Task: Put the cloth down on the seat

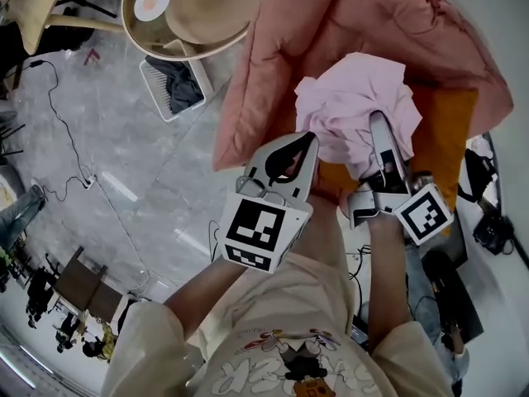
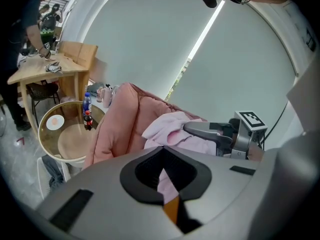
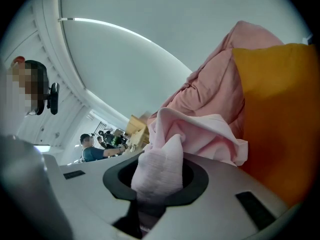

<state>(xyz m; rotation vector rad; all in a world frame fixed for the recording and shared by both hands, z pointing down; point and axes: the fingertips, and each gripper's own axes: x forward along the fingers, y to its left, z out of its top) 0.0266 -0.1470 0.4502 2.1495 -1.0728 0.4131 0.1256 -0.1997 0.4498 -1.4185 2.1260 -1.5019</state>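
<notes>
A pale pink cloth (image 1: 355, 106) hangs bunched between my two grippers, just above the orange seat (image 1: 446, 139) of a chair draped with a salmon quilt (image 1: 281, 48). My left gripper (image 1: 307, 143) is shut on the cloth's left edge; in the left gripper view a strip of cloth (image 2: 167, 181) shows between the jaws of that gripper (image 2: 164, 156), with the right gripper's finger (image 2: 205, 130) across from it. My right gripper (image 1: 380, 131) is shut on the cloth's right part. In the right gripper view a wad of cloth (image 3: 160, 169) fills that gripper (image 3: 157, 159), beside the orange seat (image 3: 280, 124).
A round glass table (image 1: 207, 44) with a plate (image 1: 151, 2) and bottles (image 2: 87, 119) stands left of the chair. Beneath it sits a white basket (image 1: 175, 85) of dark clothes. Cables (image 1: 66, 139) run over the floor. A wooden table (image 2: 50, 71) and people are farther off.
</notes>
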